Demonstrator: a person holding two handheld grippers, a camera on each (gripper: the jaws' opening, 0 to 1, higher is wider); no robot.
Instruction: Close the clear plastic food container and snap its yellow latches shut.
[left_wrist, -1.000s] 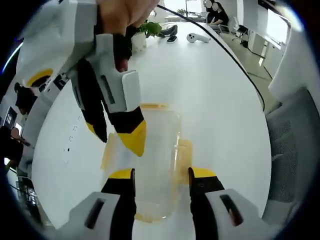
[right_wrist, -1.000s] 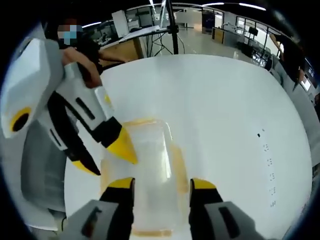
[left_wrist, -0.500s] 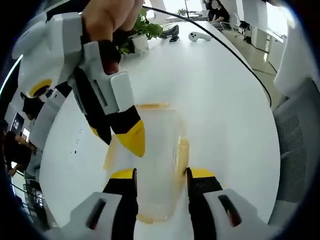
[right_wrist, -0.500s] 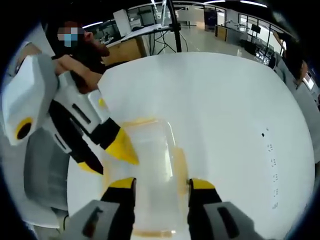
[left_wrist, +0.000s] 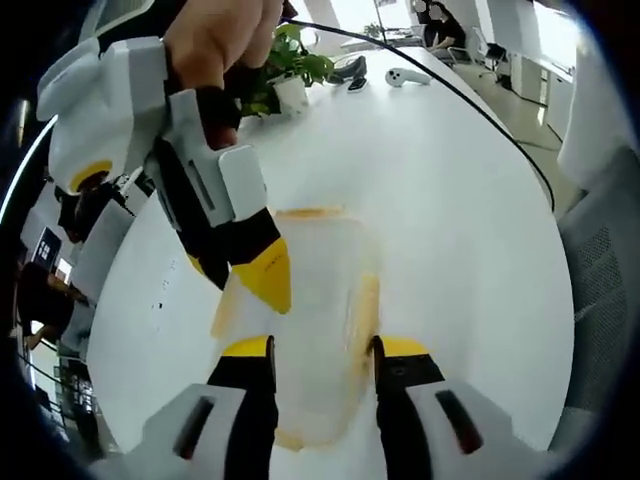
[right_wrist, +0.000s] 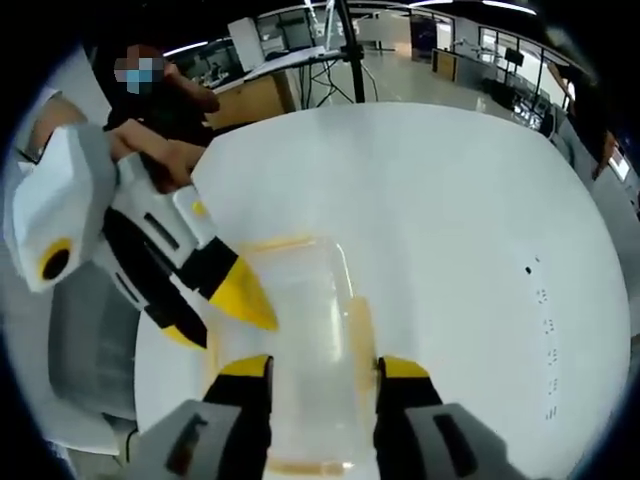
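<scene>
A clear plastic container (left_wrist: 312, 300) with yellow latches (left_wrist: 366, 310) lies flat on the white table (left_wrist: 450, 220). My left gripper (left_wrist: 322, 350) hangs just over its near end, open, with the right-hand latch between the jaws. My right gripper (left_wrist: 235, 280), held by a hand, comes in from the upper left. It is open, with one yellow fingertip (left_wrist: 266, 285) on the lid's left edge and the other outside it. In the right gripper view the container (right_wrist: 300, 340) lies between the right gripper's (right_wrist: 320, 368) spread jaws. The left gripper (right_wrist: 215, 318) straddles its left edge there.
A potted plant (left_wrist: 290, 75), a white controller (left_wrist: 405, 77) and a black cable (left_wrist: 480, 120) are at the table's far end. A grey chair (left_wrist: 610, 270) stands beside the table. A person (right_wrist: 170, 100) and a tripod (right_wrist: 345, 50) are beyond the table's edge.
Both views have shifted slightly. The grippers stay at the container with their jaws apart, and the container has not moved.
</scene>
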